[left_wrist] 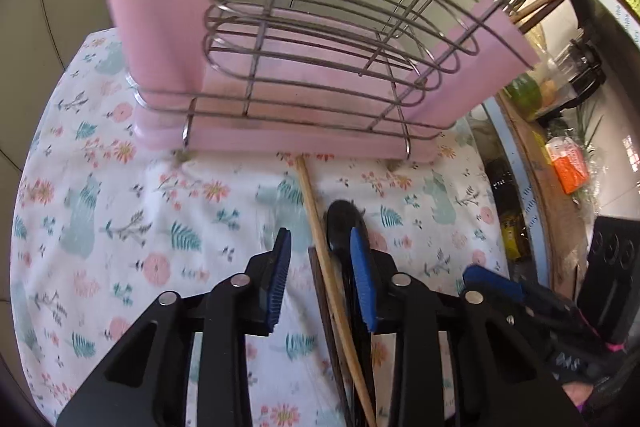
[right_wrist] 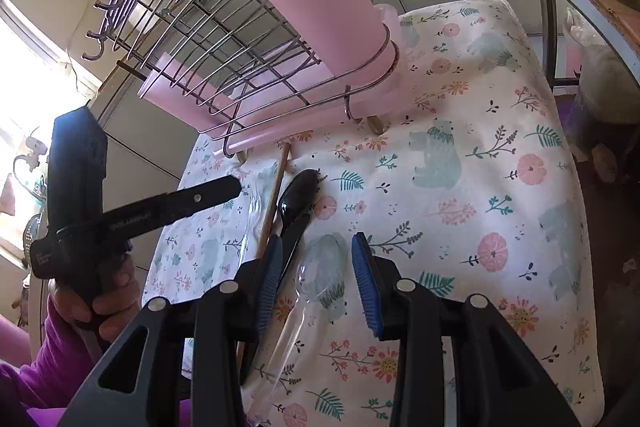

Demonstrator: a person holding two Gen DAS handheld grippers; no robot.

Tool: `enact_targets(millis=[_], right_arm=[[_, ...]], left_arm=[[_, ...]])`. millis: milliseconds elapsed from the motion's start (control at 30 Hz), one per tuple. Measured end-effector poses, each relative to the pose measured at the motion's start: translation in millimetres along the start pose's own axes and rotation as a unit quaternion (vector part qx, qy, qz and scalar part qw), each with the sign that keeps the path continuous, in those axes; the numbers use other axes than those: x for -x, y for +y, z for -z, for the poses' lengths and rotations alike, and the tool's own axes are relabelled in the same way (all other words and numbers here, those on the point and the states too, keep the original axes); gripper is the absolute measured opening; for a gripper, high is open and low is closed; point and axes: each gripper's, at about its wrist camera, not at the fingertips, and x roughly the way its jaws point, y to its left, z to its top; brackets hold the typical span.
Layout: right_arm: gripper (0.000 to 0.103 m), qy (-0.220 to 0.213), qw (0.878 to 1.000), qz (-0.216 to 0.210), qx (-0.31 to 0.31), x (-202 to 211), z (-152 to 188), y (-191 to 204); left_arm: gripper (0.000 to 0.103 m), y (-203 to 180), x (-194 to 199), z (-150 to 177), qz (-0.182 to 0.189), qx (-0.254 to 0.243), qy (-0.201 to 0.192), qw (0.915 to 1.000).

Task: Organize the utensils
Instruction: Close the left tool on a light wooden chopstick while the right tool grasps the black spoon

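Left gripper point(left_wrist: 320, 247) wide apart, holding nothing — a wooden chopstick point(left_wrist: 316, 215) and a black spoon point(left_wrist: 344, 227) lie between its fingers on the floral cloth point(left_wrist: 120, 227). Wire rack point(left_wrist: 320, 39) with pink cups stands at 12 o'clock. Right gripper point(right_wrist: 316, 259) also wide, empty — clear plastic spoon point(right_wrist: 320, 267) lies between its fingers, black spoon point(right_wrist: 298, 195) at 11 o'clock.
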Motion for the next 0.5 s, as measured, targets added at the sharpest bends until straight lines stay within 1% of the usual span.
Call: enact_targets(millis=[67, 133, 200, 300, 400, 433, 500], right_arm=[[0.036, 0.003, 1.0, -0.003, -0.005, -2, 0, -3], [0.036, 0.008, 1.0, -0.014, -0.015, -4, -1, -8], [0.036, 0.013, 0.999, -0.029, -0.028, -7, -3, -13], [0.036, 0.028, 0.996, -0.062, -0.057, -15, -6, -24], [0.036, 0.045, 0.991, -0.094, -0.083, -26, -12, -30], [0.036, 0.048, 0.99, -0.1, -0.087, -28, -14, -31], [0.036, 0.055, 0.988, -0.11, -0.093, -35, -21, -33]], left_arm=[[0.028, -1, -14, -8, -0.01, 0.009, 0.015, 0.9998], [0.025, 0, -28, -14, -0.016, 0.02, 0.031, 0.9992], [0.025, 1, -40, -18, -0.016, 0.029, 0.043, 0.9985], [0.023, 1, -54, -23, -0.015, 0.035, 0.055, 0.9978], [0.009, 1, -61, -26, -0.028, 0.032, 0.055, 0.9976], [0.007, 2, -60, -26, -0.023, 0.034, 0.055, 0.9977], [0.006, 5, -55, -25, -0.012, 0.035, 0.049, 0.9981]])
